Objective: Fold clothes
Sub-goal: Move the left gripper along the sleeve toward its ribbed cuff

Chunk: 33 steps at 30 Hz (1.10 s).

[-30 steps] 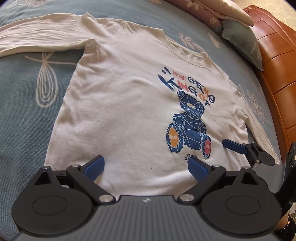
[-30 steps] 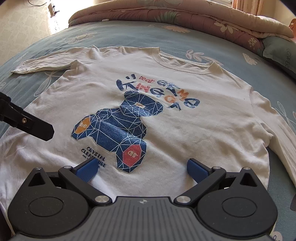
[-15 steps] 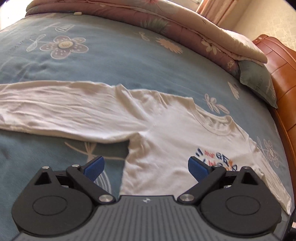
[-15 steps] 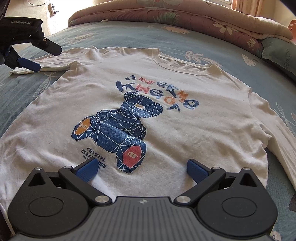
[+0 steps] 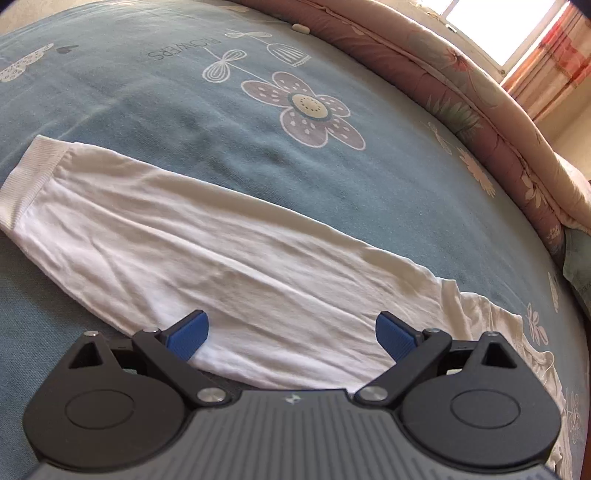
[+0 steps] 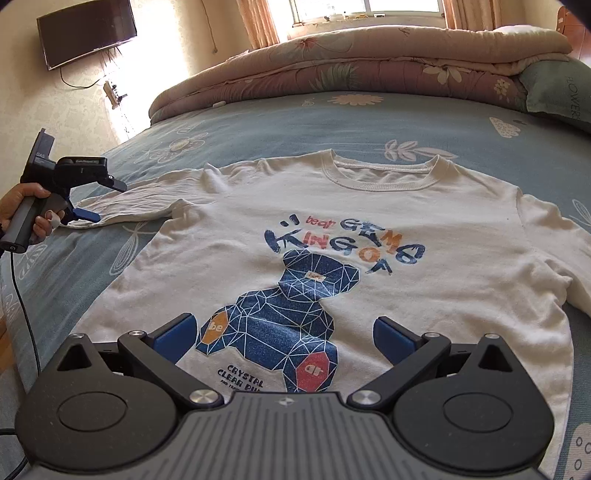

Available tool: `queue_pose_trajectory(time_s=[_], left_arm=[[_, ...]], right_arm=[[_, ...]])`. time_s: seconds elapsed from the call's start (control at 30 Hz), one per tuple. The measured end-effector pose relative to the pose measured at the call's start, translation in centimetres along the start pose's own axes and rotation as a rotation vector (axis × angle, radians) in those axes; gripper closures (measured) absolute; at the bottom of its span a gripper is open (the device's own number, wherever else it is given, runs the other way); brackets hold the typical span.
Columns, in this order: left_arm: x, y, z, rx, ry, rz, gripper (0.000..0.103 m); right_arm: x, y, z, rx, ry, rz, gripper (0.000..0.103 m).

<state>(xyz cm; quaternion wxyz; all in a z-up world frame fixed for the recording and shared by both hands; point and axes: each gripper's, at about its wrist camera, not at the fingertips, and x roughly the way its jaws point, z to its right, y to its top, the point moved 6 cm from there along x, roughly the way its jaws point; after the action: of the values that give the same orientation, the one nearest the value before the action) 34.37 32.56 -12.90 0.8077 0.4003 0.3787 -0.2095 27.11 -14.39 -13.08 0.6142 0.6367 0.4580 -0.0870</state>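
Blue floral bedspread (image 6: 280, 122) carries a flat long-sleeved shirt (image 6: 369, 229); both hand-held grippers, left (image 5: 291, 332) and right (image 6: 282, 338), gape empty; a shallow pinch could snag bedspread too.

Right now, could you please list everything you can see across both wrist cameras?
Long-sleeved shirt: one, white with a blue bear print, spread flat on the bed.
Shirt sleeve: one, white, stretched out flat over the sheet, ribbed cuff at its far end.
Bed sheet: one, blue with flower prints, under the shirt.
Quilt: one, pink floral, folded along the far edge of the bed.
Pillow: one, green, far right on the bed.
Television: one, black, on the wall.
Window: one, bright, behind the quilt.
Left tongs: open, over the sleeve.
Right tongs: open, over the shirt's lower front.
Hand: one, holding the left tongs' handle.
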Motion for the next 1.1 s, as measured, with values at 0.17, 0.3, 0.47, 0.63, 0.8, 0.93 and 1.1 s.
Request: queue_pose_trajectory(time_s=[0.17, 0.3, 0.47, 0.63, 0.8, 0.93, 1.1], left_arm=[[-1.9, 2.2, -4.5, -0.027, 0.081, 0.036, 0.006], [-2.3, 4.6, -5.3, -0.053, 0.022, 0.078, 0.006], [-1.0, 5.2, -6.2, -0.048, 0.050, 0.052, 0.006], [-1.8, 5.1, -9.5, -0.087, 0.136, 0.056, 0.007], [-2.6, 6.3, -9.1, -0.091, 0.101, 0.092, 0.006], [-1.8, 6.0, -8.6, -0.098, 0.095, 0.090, 0.006], [-2.8, 4.5, -7.4, -0.085, 0.046, 0.087, 0.007]], right_arm=[[1.9, -1.5, -1.0, -0.126, -0.087, -0.066, 0.000], [2.1, -1.8, -1.3, -0.148, -0.131, -0.048, 0.000], [2.1, -1.7, -1.1, -0.148, -0.123, -0.036, 0.000], [2.1, -1.7, -1.1, -0.151, -0.121, -0.029, 0.000], [2.2, -1.7, -1.1, -0.154, -0.124, -0.022, 0.000], [2.2, -1.7, -1.1, -0.156, -0.124, -0.020, 0.000], [2.1, -1.7, -1.1, -0.161, -0.122, -0.021, 0.000]])
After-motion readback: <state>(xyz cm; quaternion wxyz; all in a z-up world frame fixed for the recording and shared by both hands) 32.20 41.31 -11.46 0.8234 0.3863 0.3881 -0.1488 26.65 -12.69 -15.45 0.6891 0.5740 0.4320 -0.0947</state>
